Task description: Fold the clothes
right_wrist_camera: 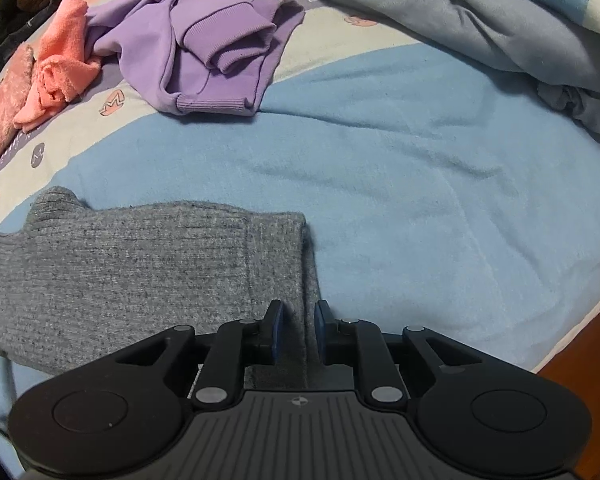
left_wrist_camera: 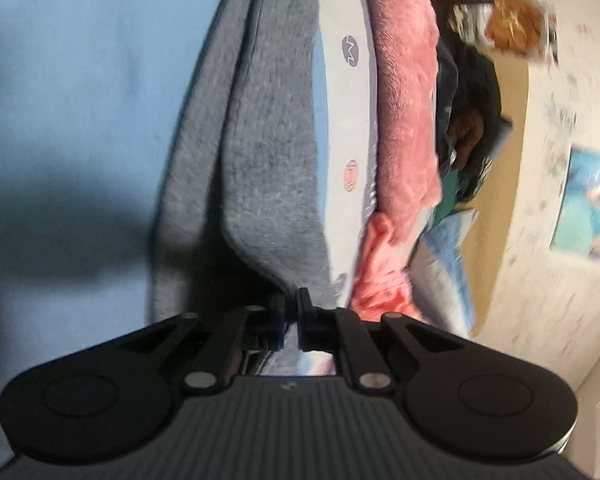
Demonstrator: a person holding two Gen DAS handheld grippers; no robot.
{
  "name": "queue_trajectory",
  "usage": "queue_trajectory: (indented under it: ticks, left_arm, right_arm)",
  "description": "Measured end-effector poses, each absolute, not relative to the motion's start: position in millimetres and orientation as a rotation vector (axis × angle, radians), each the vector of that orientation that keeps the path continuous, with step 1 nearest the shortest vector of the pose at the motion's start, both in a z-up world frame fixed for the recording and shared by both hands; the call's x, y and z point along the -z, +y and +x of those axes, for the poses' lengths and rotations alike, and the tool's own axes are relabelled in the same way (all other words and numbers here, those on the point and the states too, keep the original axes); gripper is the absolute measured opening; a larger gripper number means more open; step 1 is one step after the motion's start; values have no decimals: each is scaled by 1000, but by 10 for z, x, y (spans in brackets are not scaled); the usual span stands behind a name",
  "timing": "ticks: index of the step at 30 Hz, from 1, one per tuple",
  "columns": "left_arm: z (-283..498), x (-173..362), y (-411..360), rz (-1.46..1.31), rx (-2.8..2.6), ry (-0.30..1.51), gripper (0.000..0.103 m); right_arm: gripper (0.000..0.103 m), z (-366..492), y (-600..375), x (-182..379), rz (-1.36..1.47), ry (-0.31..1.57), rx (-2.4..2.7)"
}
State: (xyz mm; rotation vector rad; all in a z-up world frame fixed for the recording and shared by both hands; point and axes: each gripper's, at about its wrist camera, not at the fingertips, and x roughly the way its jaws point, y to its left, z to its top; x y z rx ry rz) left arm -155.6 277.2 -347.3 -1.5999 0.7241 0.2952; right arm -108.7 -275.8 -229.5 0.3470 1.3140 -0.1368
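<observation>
Blue bed sheet fills most of the right wrist view. On it, in the lower left, lies the grey knitted garment, already doubled over. It looks soft, light and a little stretchy, so it should drape and sag when lifted; thick folded edges and corners are the best places to hold. The right gripper stands narrowly apart over its right edge, pads not pressing. The left gripper is closed, seemingly pinching a grey corner.
</observation>
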Motion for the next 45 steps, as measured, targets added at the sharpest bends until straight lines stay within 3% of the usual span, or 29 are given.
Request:
queue_trajectory:
  ticks: [4,7,9,11,13,18,20,22,32,36,41,45]
  left_arm:
    - [-1798,3573,2920,-1579,-397,785,4]
    - [-1901,3674,2959,-1645,-373,779,4]
    - [-1810,3676,2919,-1670,-301,778,13]
    - [-1615,3715,2814,-1716,-228,777,44]
    - [-1462,3781,2713,-1758,-204,784,59]
    - [-1276,3988,2528,-1847,-263,776,53]
    - [-1192,3999,2521,-1866,-263,731,21]
    - [-1079,3998,2524,-1860,-270,711,8]
    - [-1317,3637,2565,-1752,-272,732,6]
    - [-1439,3493,2635,-1633,-302,832,6]
    - [-1378,3754,2756,-1542,-432,920,6]
    - [-1211,3663,2707,-1525,-334,872,6]
  right_arm:
    - [18,-1108,-2706,2209,326,1290,147]
    - [29,-1147,-2643,2121,356,1267,118]
    - [31,-1172,-2548,2078,370,1263,80]
    - [31,-1185,-2450,2072,410,1263,37]
    - [33,-1195,-2357,2073,456,1264,-2]
    - [38,-1182,-2102,2052,504,1267,-63]
    - [38,-1170,-2026,2032,506,1265,-80]
    - [38,-1160,-1969,2022,502,1263,-91]
    - [38,-1161,-1919,2022,477,1276,-104]
    - [38,-1141,-1957,2058,466,1292,-94]
    - [38,-1130,-1988,2073,441,1299,-84]
    - [38,-1188,-2097,2039,413,1281,-43]
